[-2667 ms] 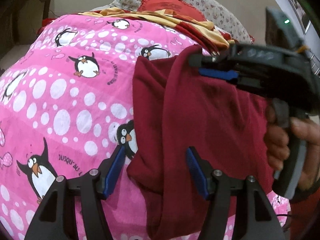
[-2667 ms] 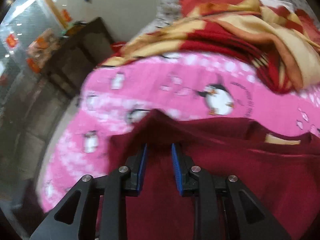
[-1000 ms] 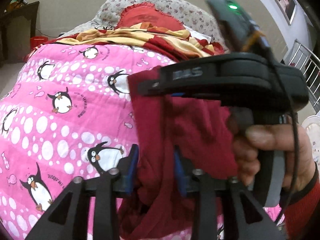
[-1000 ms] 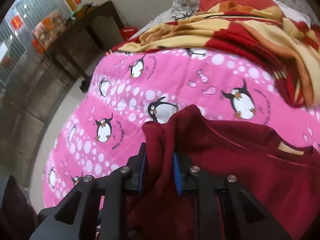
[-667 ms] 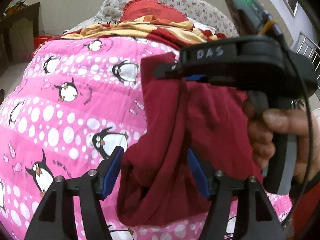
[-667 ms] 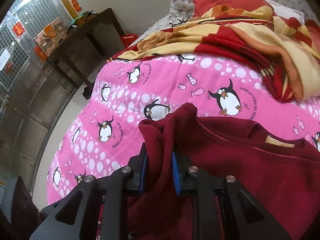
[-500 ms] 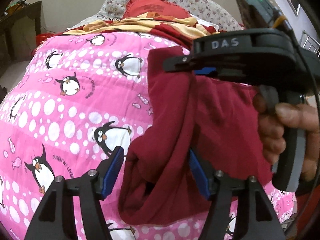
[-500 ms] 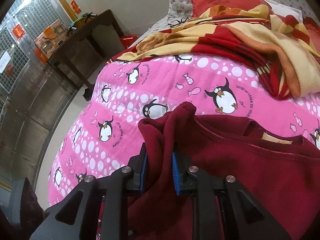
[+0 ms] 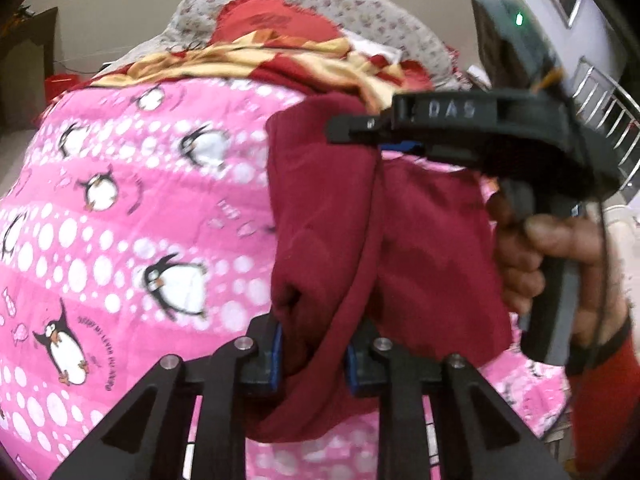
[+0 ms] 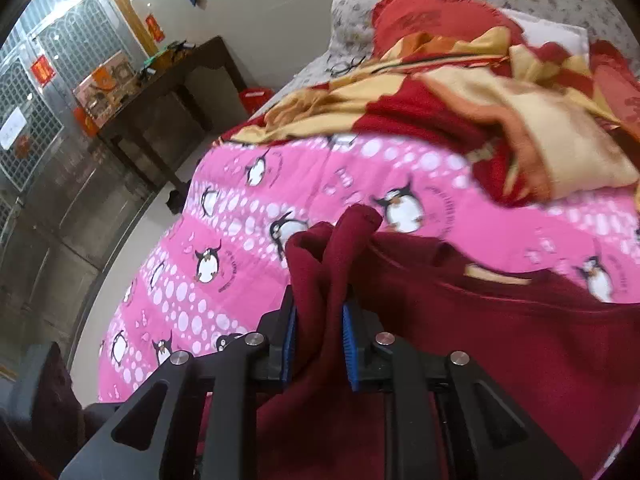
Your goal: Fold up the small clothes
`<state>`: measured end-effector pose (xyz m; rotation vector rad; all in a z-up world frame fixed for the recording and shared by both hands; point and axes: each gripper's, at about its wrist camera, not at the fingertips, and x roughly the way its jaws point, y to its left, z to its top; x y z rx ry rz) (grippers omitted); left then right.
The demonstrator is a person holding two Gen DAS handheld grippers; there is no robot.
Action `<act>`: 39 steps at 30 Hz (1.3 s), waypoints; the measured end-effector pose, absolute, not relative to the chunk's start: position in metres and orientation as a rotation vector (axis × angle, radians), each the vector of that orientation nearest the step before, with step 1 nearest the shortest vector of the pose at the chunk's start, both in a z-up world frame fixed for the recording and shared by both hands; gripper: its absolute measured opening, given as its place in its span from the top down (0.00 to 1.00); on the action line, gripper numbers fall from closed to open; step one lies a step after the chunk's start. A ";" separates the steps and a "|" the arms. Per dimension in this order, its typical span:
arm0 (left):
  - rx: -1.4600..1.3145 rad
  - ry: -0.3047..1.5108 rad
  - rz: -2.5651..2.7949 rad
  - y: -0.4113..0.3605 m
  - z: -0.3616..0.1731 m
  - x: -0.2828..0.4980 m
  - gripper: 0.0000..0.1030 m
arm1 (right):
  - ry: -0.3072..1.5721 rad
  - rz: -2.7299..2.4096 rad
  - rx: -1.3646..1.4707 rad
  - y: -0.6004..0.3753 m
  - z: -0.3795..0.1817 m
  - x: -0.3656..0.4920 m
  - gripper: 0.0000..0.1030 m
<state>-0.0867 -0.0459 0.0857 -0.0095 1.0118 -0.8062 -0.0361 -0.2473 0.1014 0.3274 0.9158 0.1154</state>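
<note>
Both hand-held grippers pinch bunched edges of the maroon shirt (image 9: 332, 216) — left hand-held gripper (image 9: 312, 354) having just closed, right hand-held gripper (image 10: 318, 330) clamped; thick folds could slip, spoiling the fold.

— Left wrist view?
— Mounted behind its own jaws, angled down across the pink penguin bedspread (image 9: 120, 208) toward the pillows (image 9: 360, 16); very close to the maroon garment (image 9: 328, 216). The right gripper (image 9: 400, 146) crosses it from the right.
— Right wrist view?
— Same mounting, same downward tilt, facing the dark side table (image 10: 168, 92) and pillows.
— Overlap?
— Bedspread, garment, striped blanket (image 10: 460, 96).
</note>
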 end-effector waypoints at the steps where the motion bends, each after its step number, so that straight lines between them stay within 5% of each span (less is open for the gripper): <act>1: -0.015 1.008 -0.824 -0.050 0.091 -0.089 0.77 | 0.908 0.110 0.330 -0.253 0.105 -0.040 0.75; 21: 0.066 0.973 -1.007 -0.142 0.131 -0.151 0.78 | 0.813 -0.024 0.379 -0.348 0.141 -0.118 0.75; 34: 0.133 1.026 -1.088 -0.219 0.100 -0.185 0.78 | 0.824 -0.158 0.447 -0.421 0.115 -0.171 0.76; 37: 0.143 1.059 -1.092 -0.234 0.085 -0.189 0.76 | 0.847 -0.211 0.443 -0.431 0.099 -0.174 0.76; 39: 0.142 1.091 -1.104 -0.242 0.076 -0.188 0.65 | 0.865 -0.249 0.435 -0.436 0.087 -0.172 0.76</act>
